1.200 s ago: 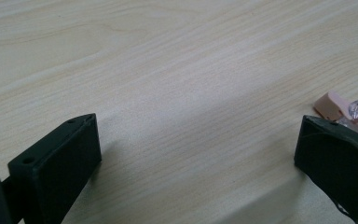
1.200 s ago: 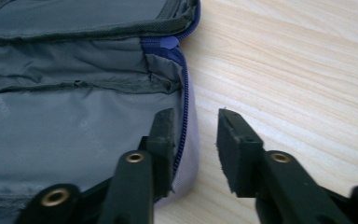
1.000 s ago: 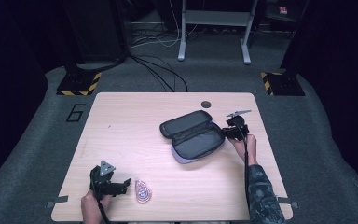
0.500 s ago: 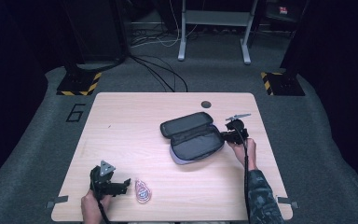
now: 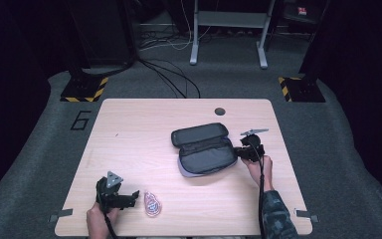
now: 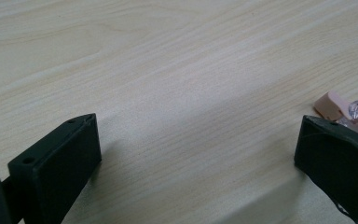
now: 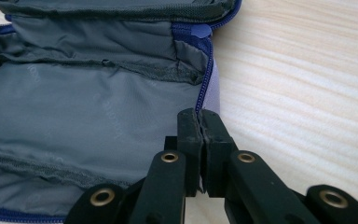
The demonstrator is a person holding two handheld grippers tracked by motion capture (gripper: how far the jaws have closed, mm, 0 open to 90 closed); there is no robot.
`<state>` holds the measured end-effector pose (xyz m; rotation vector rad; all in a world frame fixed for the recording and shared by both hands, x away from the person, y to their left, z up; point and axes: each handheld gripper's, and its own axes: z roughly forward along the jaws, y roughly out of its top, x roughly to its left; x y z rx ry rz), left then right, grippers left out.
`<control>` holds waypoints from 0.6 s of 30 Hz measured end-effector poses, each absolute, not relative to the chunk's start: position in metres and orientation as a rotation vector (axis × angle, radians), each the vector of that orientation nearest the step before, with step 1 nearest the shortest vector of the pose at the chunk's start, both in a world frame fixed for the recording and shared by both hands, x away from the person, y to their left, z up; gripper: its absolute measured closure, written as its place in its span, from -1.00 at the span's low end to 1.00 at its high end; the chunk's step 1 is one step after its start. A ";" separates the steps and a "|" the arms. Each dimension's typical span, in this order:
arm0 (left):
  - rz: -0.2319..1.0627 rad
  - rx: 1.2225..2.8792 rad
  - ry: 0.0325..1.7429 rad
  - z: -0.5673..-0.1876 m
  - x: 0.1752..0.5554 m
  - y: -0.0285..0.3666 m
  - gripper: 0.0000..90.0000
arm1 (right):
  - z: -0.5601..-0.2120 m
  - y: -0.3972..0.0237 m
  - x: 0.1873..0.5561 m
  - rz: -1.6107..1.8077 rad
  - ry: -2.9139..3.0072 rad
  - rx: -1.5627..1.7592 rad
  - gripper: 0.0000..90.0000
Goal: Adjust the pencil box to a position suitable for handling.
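Note:
A dark grey zip pouch [image 5: 206,149] lies open right of the table's middle, its lid folded back. My right gripper [image 5: 242,152] is at the pouch's right end. In the right gripper view the jaws [image 7: 200,116] are shut on the pouch's blue-zippered rim, with the grey lining [image 7: 88,112] spread out beyond them. My left gripper [image 5: 132,198] rests near the front left edge, pointing right. It is open, with bare wood between its jaws [image 6: 198,140]. A small pink and clear object [image 5: 152,203] lies just beyond its tips and peeks past one jaw [image 6: 349,109].
The wooden table [image 5: 129,129] has a small dark round hole [image 5: 220,111] near its far edge. Around the table is grey carpet with cables [image 5: 174,79], a white stand [image 5: 229,30] and striped black-and-yellow bases [image 5: 84,89].
My right gripper has shifted slightly toward the person while gripping the pouch's rim. The left gripper and the pink object have not moved.

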<state>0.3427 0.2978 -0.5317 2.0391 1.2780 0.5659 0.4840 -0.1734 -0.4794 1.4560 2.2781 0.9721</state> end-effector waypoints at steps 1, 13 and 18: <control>0.563 2.041 1.277 -0.531 0.343 0.298 -1.00 | -0.479 -0.173 0.482 0.973 2.279 1.459 0.96; 0.568 2.038 1.277 -0.532 0.343 0.298 -1.00 | -0.481 -0.159 0.458 1.016 2.297 1.421 0.95; 0.568 2.038 1.276 -0.532 0.343 0.298 -1.00 | -0.483 -0.151 0.450 1.027 2.304 1.420 0.95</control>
